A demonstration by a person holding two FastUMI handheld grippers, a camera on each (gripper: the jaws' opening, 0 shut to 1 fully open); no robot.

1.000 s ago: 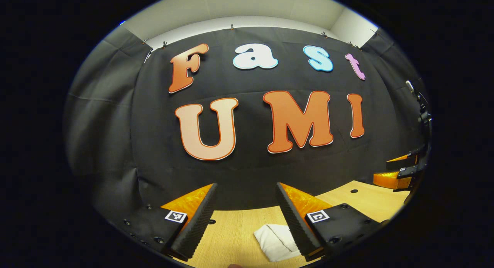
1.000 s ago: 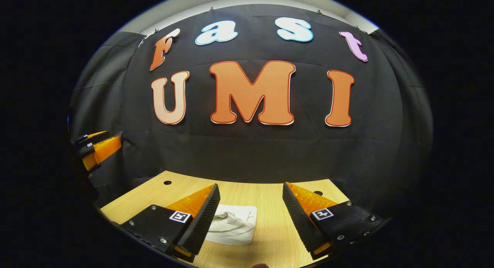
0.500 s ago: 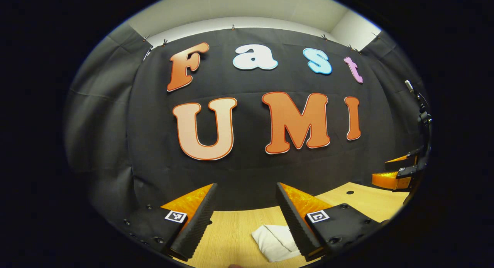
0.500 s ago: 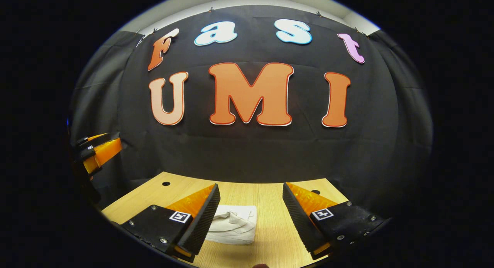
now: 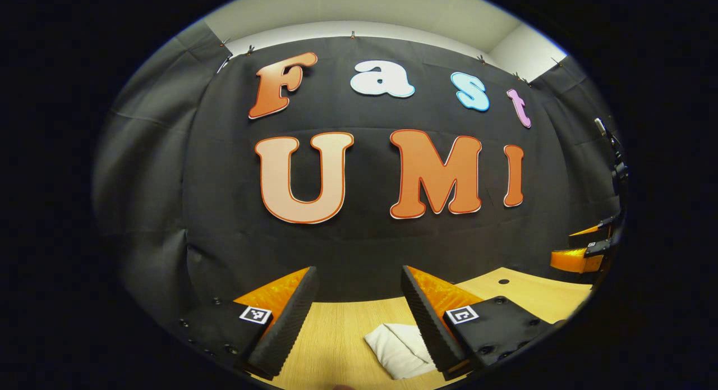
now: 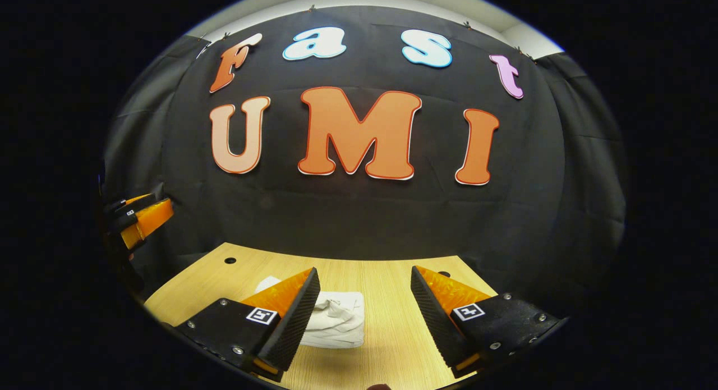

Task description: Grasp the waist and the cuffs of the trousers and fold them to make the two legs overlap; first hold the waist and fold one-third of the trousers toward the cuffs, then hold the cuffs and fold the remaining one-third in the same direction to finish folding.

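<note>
The white trousers [image 5: 399,349] lie folded into a small bundle on the wooden table [image 5: 336,339]. In the left gripper view they sit low, partly behind the right finger. My left gripper [image 5: 356,278] hangs above the table, open, with nothing between its fingers. In the right gripper view the trousers [image 6: 336,321] lie partly behind the left finger, and my right gripper [image 6: 364,275] is open and empty above them. The other gripper [image 5: 583,255] shows at the far right in the left gripper view, and the other gripper [image 6: 137,219] shows at the far left in the right gripper view.
The table [image 6: 387,317] ends at the black cloth wall [image 6: 359,221] behind it. Small round holes [image 6: 230,260] mark the tabletop, one near the far left corner. A hole [image 5: 504,281] also shows to the right in the left gripper view.
Both views have shifted slightly: the right gripper view now shows more of the tabletop and the trousers sit a little farther up. Both grippers stay open and empty.
</note>
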